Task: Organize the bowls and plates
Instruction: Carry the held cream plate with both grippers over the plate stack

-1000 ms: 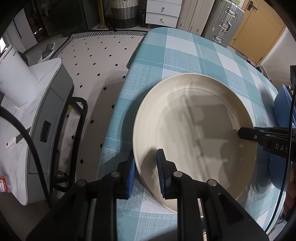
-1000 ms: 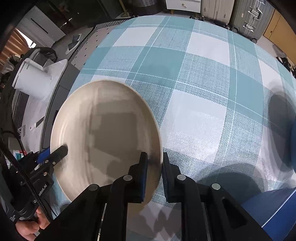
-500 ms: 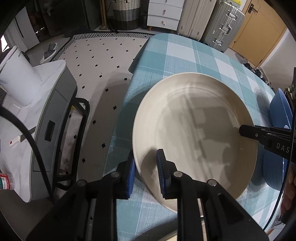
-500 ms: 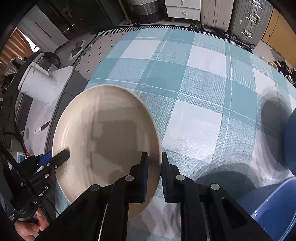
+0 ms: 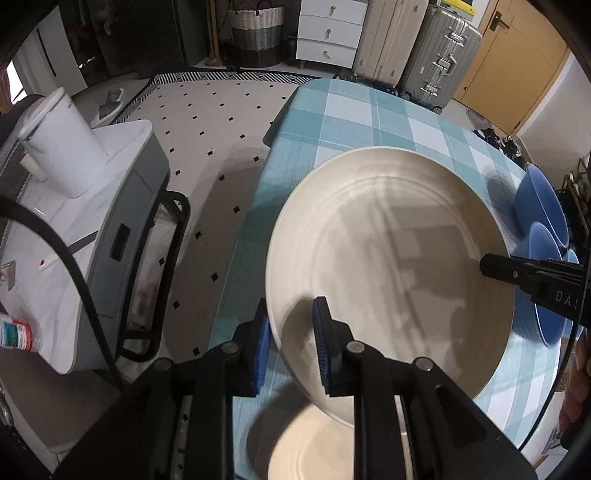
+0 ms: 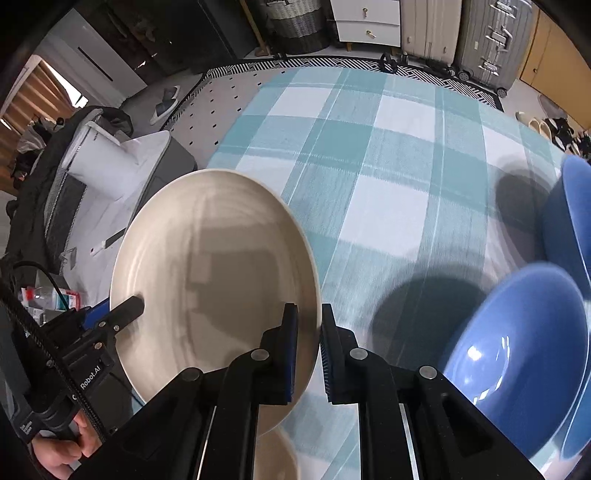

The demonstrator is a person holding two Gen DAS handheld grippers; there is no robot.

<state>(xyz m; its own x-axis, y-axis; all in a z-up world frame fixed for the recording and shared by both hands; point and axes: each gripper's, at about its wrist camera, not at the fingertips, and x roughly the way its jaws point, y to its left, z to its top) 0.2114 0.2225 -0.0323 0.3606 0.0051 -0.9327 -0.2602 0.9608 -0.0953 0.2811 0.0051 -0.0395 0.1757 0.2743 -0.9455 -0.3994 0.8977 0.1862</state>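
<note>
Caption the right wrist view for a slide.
Both grippers, right gripper and left gripper, clamp the cream plate beside blue bowls.

Pretty clearly somebody's home, a lived-in room. There's a table (image 5: 354, 110) with a teal-and-white checked cloth, a dotted rug (image 5: 207, 122) on the floor, and at the far wall a white drawer chest (image 5: 328, 37), a woven basket (image 5: 256, 33) and two hard-shell suitcases (image 5: 417, 48) parked near a wooden door (image 5: 513, 70).

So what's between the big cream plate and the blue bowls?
Just bare checked tablecloth with shadows between the cream plate and the blue bowls, seen from the right wrist view.
</note>
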